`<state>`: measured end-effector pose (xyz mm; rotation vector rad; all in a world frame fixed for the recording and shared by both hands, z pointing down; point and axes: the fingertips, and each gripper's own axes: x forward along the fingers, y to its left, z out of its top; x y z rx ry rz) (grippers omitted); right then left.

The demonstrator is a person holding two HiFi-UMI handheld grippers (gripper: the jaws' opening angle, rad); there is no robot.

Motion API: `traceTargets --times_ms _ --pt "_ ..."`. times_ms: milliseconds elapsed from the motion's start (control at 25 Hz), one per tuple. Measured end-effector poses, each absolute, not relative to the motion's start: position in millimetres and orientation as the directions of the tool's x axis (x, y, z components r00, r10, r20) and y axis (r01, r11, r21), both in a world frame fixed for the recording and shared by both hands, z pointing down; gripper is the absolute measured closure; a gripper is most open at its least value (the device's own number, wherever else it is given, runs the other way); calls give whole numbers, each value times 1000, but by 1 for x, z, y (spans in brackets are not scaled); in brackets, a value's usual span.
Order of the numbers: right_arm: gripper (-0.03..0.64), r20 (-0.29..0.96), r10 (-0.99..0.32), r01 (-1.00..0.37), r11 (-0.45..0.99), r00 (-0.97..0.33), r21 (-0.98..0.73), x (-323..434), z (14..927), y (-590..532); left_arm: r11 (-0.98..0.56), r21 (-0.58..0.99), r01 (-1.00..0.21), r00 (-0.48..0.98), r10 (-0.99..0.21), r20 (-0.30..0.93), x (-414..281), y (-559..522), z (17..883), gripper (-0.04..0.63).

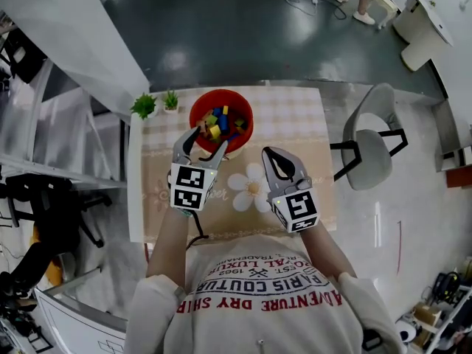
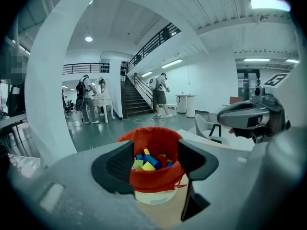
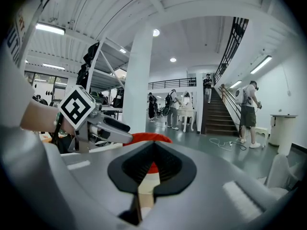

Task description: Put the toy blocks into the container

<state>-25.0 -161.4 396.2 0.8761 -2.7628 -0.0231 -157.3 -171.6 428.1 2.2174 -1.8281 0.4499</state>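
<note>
Although both are empty, the left gripper [image 1: 205, 140] — jaws spread — faces the bucket [image 1: 196, 113] at upper centre; the right gripper [image 1: 271, 157], jaws clenched, sits farther off.

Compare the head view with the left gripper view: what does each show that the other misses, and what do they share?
Only the head view shows the two small potted plants, the flower print on the tablecloth and the person's T-shirt. Only the left gripper view shows the staircase and the people standing near it. Both show the red container of toy blocks, the right gripper and the open left gripper.
</note>
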Motion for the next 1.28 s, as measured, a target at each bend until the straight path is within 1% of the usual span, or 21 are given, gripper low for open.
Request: traceTargets --times_ms 120,280,400,560,720,960,1280 --pt "615 208 -569 -563 821 -795 95 -27 391 -156 -174 -22 -985 158 -935 316 -162 -160 407 420" --pt "615 175 -565 -556 825 -807 99 -32 381 -151 -131 -51 -990 116 -964 238 -173 -143 381 529" --pt "615 142 -560 -551 829 -816 100 -36 371 -147 -115 -57 -992 102 -974 202 -181 -130 366 588" --pt "615 97 -541 -532 840 -835 101 -43 358 -139 -131 -72 -989 116 -977 178 -184 -109 354 589" --pt "617 57 -513 -506 857 -857 103 -53 347 -128 -122 -69 -990 113 -986 124 -190 -85 340 589" --pt "617 32 -470 -465 879 -882 103 -67 339 -112 -91 -53 -994 89 -995 33 -207 -55 328 589" --pt "617 49 -438 -430 894 -898 123 -78 342 -94 -103 -48 -994 102 -995 23 -213 -36 332 589"
